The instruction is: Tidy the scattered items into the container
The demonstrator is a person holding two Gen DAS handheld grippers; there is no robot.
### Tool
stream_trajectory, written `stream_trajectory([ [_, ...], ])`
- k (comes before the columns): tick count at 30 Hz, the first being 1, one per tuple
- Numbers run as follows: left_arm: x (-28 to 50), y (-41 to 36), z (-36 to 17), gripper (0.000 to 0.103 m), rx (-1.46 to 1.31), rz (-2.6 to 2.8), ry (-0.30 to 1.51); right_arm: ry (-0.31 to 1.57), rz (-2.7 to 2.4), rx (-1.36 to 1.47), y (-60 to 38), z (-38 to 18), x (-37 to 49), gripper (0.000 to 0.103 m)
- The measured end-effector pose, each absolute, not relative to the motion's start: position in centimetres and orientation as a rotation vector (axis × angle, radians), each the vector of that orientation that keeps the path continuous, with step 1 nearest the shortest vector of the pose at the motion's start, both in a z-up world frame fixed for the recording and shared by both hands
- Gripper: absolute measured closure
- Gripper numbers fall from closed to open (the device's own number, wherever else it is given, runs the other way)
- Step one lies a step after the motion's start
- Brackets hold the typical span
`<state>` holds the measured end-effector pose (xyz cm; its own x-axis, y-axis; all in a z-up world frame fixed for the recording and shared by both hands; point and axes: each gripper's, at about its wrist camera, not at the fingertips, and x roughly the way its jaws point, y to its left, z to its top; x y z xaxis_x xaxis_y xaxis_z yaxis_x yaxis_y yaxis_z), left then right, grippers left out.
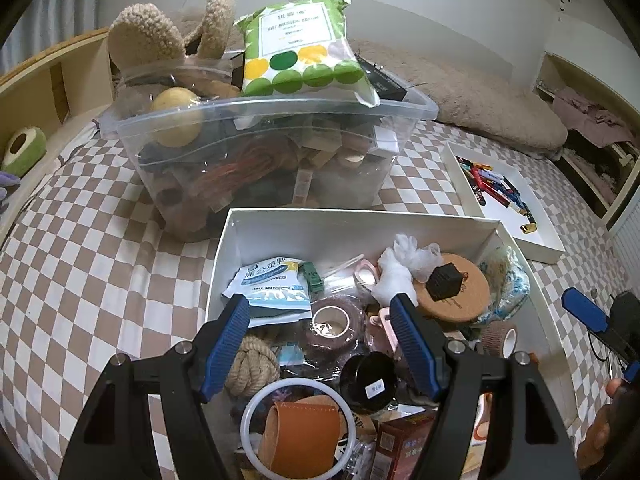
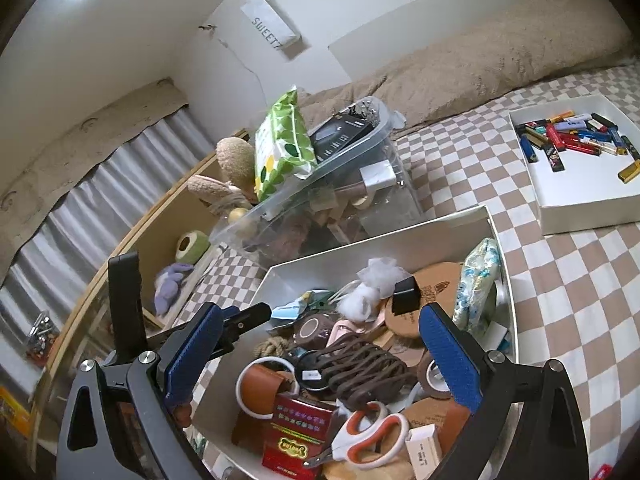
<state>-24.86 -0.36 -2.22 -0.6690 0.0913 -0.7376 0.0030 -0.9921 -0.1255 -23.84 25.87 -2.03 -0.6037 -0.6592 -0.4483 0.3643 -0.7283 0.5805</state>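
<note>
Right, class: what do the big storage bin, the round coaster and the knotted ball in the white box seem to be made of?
Storage bin: clear glossy plastic; contents show through.
Coaster: probably cork; speckled, matte tan.
Knotted ball: twisted beige rope, likely jute or cotton.

Bed with brown-and-white checkered sheet. Directly on it: clear plastic bin (heaped full), white box of clutter, shallow white tray, beige pillow.
</note>
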Motion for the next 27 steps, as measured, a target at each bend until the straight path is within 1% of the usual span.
stream_trajectory([
  [4, -24.3, 0.0, -1.5, 0.030, -1.227, 2.829, -0.168, -0.571, -2.330, 0.887, 25.8, -1.7, -23.5, 0.004],
  [6, -23.9, 0.2, -1.1, 0.028, -1.217, 2.827, -0.167, -0.543, -2.333, 0.887, 25.7, -1.5, -23.2, 0.000],
  [7, -23.8, 0.3, -0.9, 0.025, -1.214, 2.826, -0.165, -0.520, -2.346, 0.887, 25.7, -1.3, -23.1, 0.000],
  [10, -23.1, 0.7, -0.2, 0.024, -1.183, 2.839, -0.142, -0.456, -2.396, 0.864, 25.4, -0.6, -22.3, 0.000],
  [12, -22.7, 0.9, 0.3, 0.021, -1.161, 2.847, -0.128, -0.445, -2.405, 0.856, 25.4, -0.2, -22.0, 0.000],
  [14, -22.0, 1.0, 0.9, 0.006, -1.132, 2.872, -0.124, -0.410, -2.425, 0.849, 25.4, 0.3, -21.5, 0.000],
  [16, -21.4, 1.0, 1.4, 0.000, -1.103, 2.897, -0.113, -0.366, -2.453, 0.846, 25.2, 0.7, -21.1, 0.000],
  [27, -17.5, 1.8, 4.3, 0.000, -0.982, 2.979, -0.017, -0.286, -2.521, 0.750, 25.9, 3.5, -17.9, 0.000],
])
